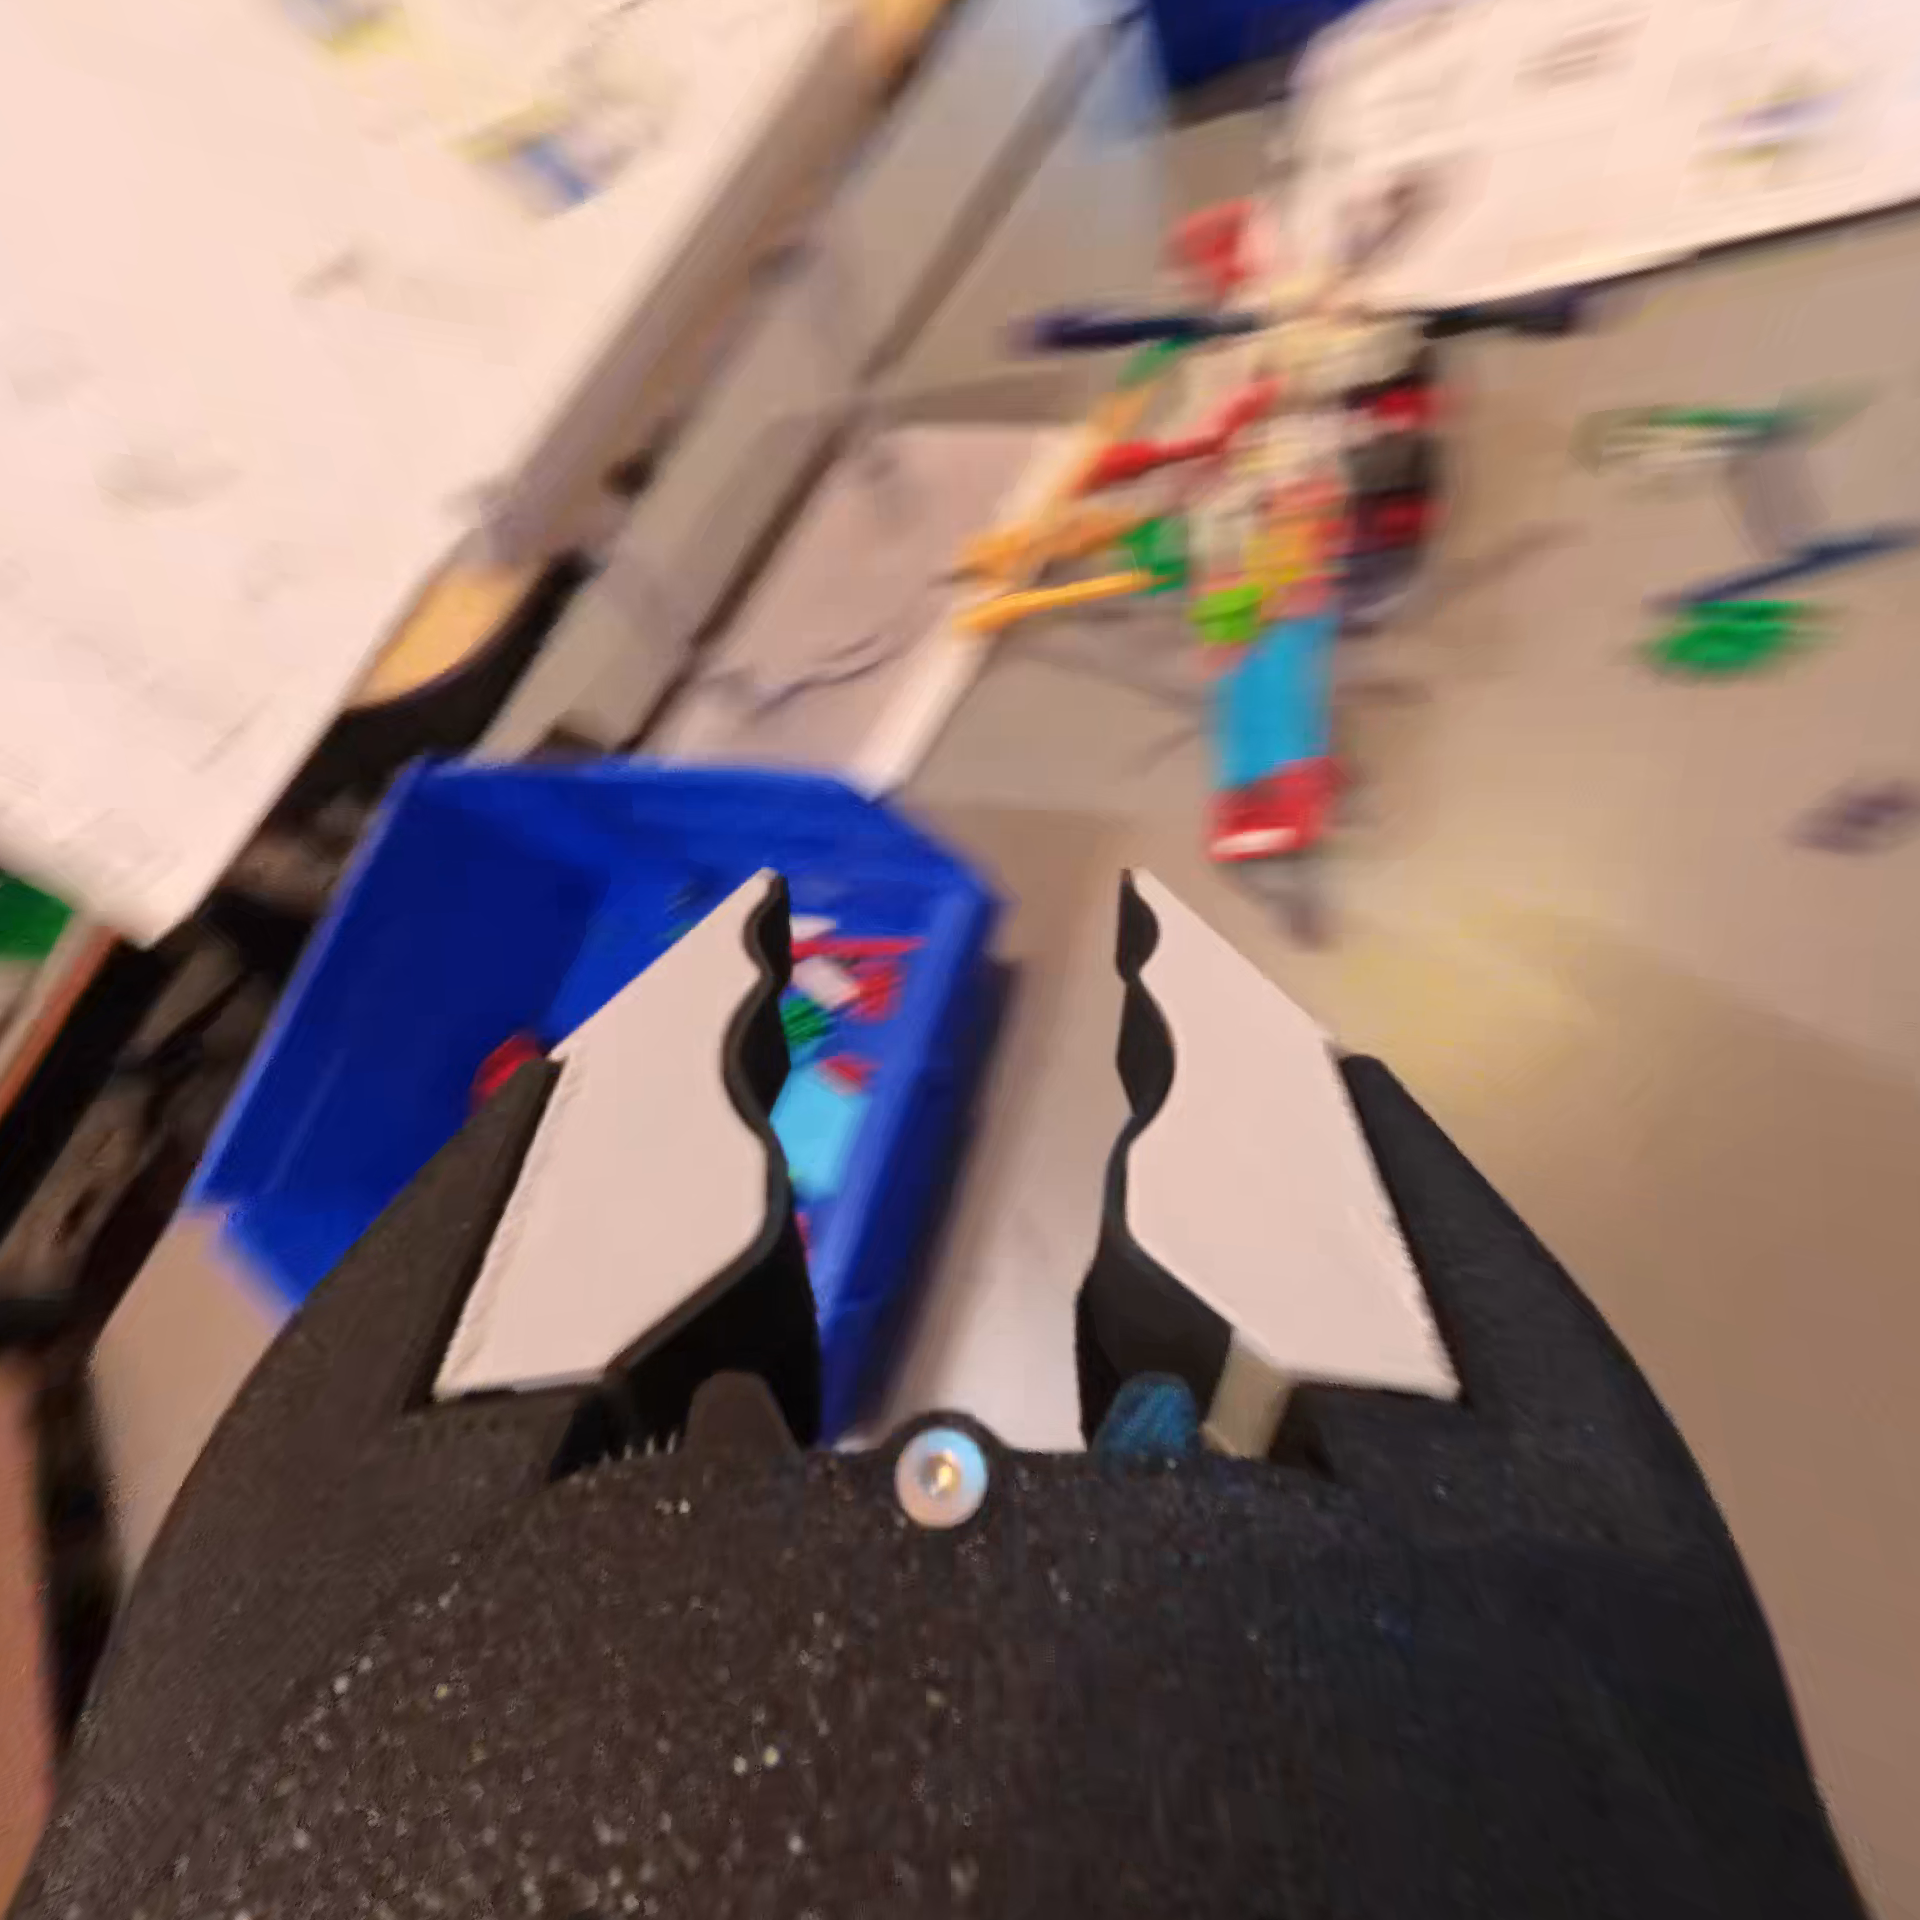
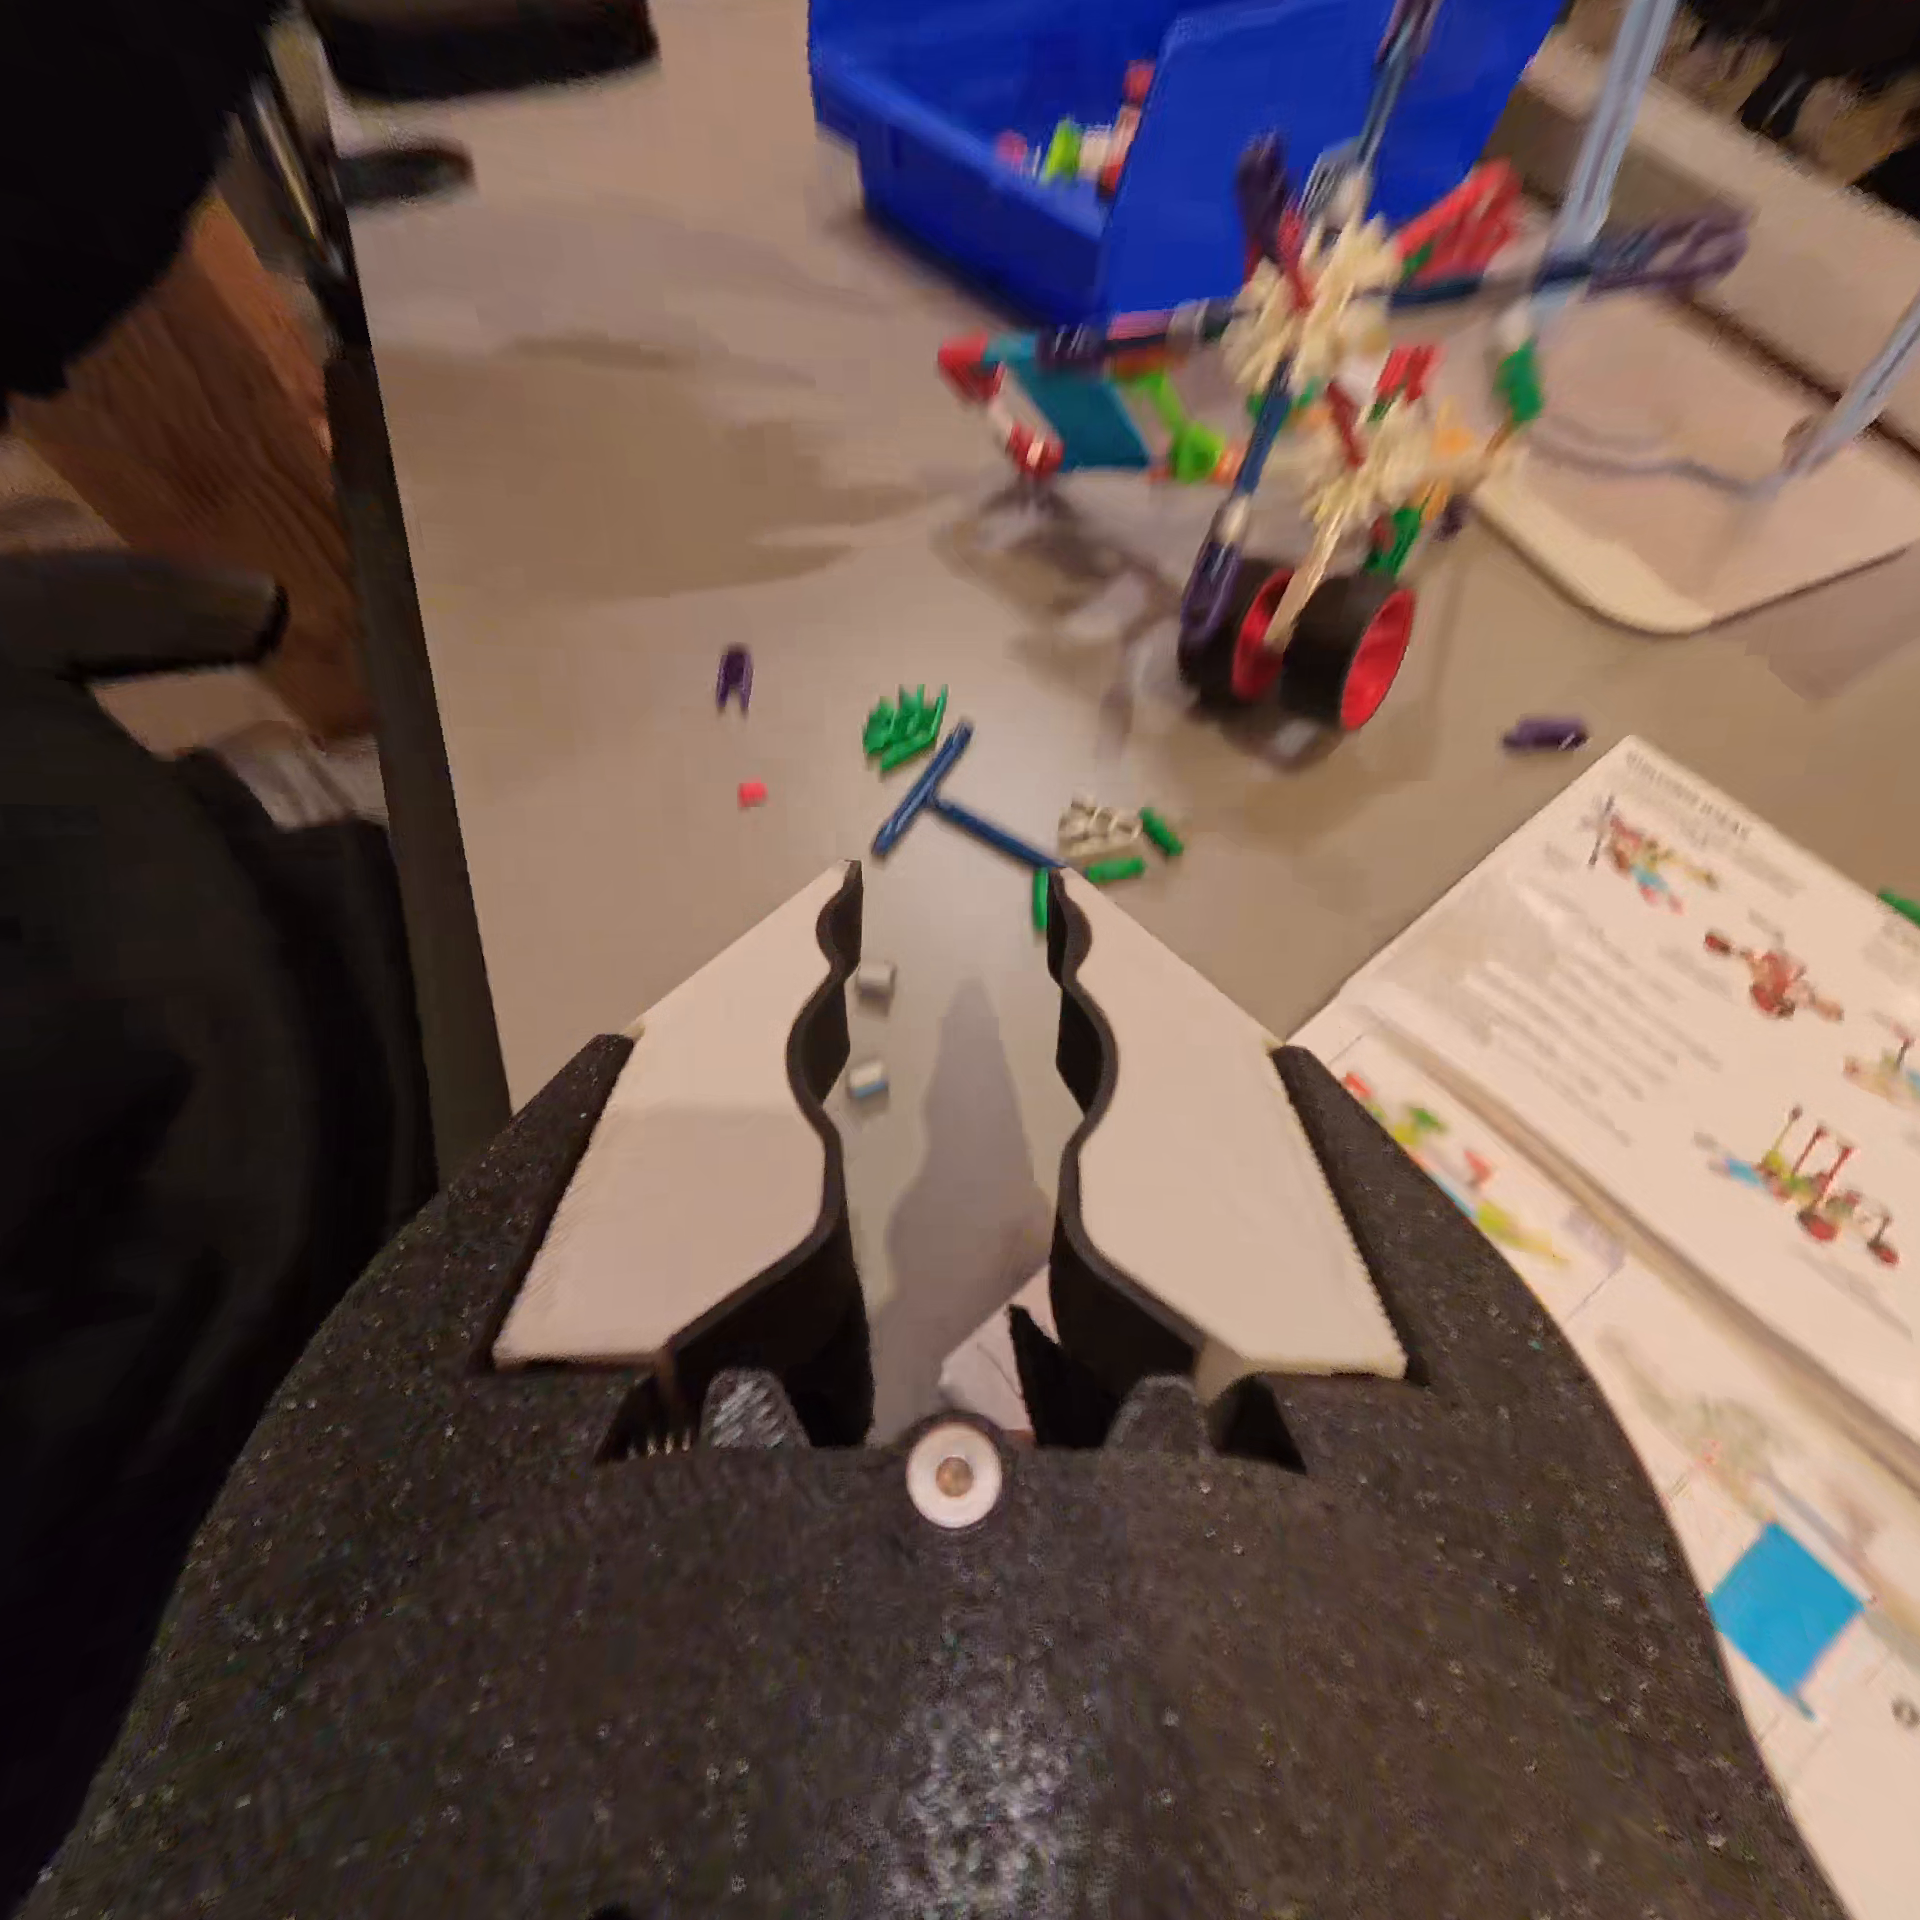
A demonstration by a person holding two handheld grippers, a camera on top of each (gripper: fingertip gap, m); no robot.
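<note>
My left gripper (image 1: 951, 894) is open and holds nothing. It hovers over the right rim of a blue bin (image 1: 499, 914) that holds small red, green and light blue toy parts. The view is blurred. A colourful rod-and-connector toy model (image 1: 1288, 582) stands farther off on the grey table (image 1: 1558, 1039). My right gripper (image 2: 956, 883) is open and holds nothing, above the table (image 2: 623, 468). Two small grey pieces (image 2: 875, 982) lie on the table below its fingers. Two blue rods (image 2: 940, 790) and short green rods (image 2: 904, 717) lie just beyond its tips. The model (image 2: 1330, 436), with red and black wheels, stands farther off.
A blue bin (image 2: 987, 156) stands behind the model. An open instruction booklet (image 2: 1662, 1143) lies at the right. White sheets (image 1: 260, 364) show at the upper left. Loose purple pieces (image 2: 734, 675) and a small red piece (image 2: 750, 795) lie on the table. A dark chair (image 2: 156, 935) is at the left. The left gripper's tips are roughly 30 centimeters from the right gripper's. Left tips and right tips are each some 20 centimeters from the model (image 2: 1330, 436).
</note>
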